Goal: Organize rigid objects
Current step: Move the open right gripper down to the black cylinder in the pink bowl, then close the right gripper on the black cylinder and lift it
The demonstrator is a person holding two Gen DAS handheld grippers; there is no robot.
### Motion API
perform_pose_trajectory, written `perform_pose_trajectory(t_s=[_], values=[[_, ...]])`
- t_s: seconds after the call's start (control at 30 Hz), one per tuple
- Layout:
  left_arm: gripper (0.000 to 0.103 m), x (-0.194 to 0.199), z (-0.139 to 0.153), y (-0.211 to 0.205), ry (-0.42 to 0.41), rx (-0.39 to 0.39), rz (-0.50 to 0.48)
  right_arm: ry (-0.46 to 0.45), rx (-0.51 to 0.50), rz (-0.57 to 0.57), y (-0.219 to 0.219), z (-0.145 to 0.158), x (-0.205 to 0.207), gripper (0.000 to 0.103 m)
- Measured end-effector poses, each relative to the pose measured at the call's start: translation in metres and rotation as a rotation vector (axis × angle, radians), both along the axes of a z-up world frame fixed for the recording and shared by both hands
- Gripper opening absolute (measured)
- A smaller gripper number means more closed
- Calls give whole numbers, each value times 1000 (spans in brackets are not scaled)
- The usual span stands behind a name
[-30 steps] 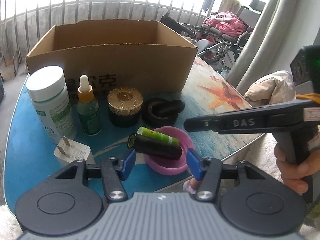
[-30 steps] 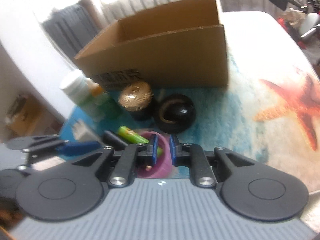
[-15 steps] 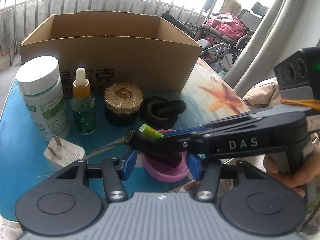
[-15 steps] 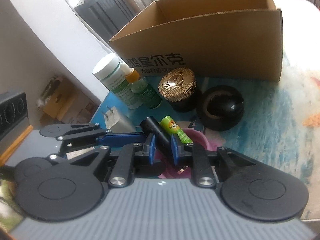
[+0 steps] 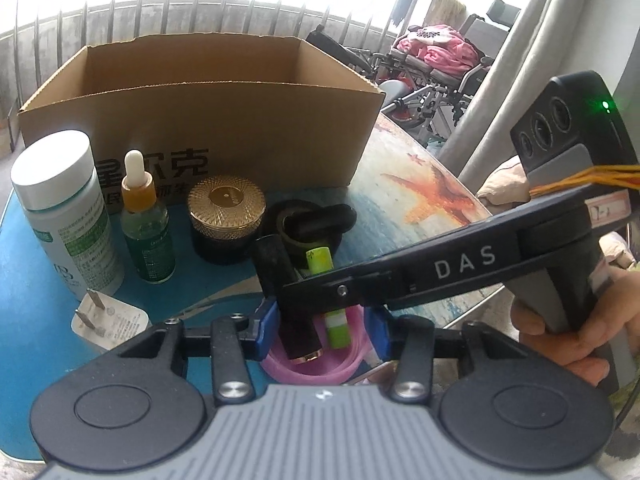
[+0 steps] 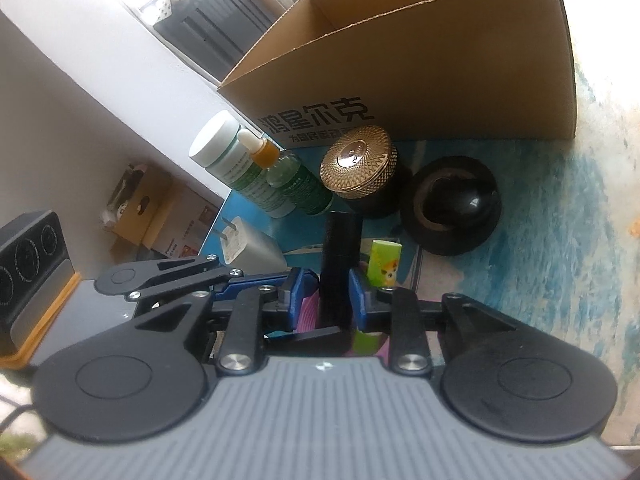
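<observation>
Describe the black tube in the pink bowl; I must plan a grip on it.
The black tube is a matte cylinder with a gold rim at its near end. It lies tilted, lower end inside the pink bowl, upper end over its rim, beside the green tube. The right gripper straddles it, jaws opening.

box (image 5: pixel 224 128): plain brown cardboard, matt, raw-cut top edges
jar lid (image 5: pixel 227 200): gold metal look, ridged pattern, shiny
black tube (image 5: pixel 286 292): matt black body, glossy gold rim at the near end
bowl (image 5: pixel 352 360): pink, smooth, looks rubbery
white bottle (image 5: pixel 66 208): smooth plastic, paper label
table (image 5: pixel 404 208): glossy printed top
gripper pads (image 6: pixel 358 296): blue, matt
</observation>
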State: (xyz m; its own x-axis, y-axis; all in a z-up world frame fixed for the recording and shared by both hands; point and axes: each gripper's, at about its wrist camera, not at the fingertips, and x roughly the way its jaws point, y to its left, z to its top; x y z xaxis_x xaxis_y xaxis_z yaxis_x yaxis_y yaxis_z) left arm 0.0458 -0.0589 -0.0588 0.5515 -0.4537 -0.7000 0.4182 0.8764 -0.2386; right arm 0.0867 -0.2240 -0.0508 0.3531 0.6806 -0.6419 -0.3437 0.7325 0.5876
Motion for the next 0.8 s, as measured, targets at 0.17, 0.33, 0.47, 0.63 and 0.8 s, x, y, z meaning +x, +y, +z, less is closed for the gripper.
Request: perform_pose_trajectory(t_s=[0.17, 0.33, 0.47, 0.63, 0.8], values=[[46, -1, -1, -1, -4, 9, 3, -13, -8, -8, 3, -1, -2, 25], [45, 0, -3, -2, 11, 47, 21, -6, 4, 7, 3, -1, -4, 25], [39, 1, -3, 1, 11, 52, 38, 10, 12, 2, 2, -1, -4, 25], [28, -3, -3, 1, -13, 79, 48, 27, 37, -19, -1, -3, -3, 25], [22, -7, -3, 0, -24, 72, 40, 28, 7, -42, 0, -3, -4, 25]])
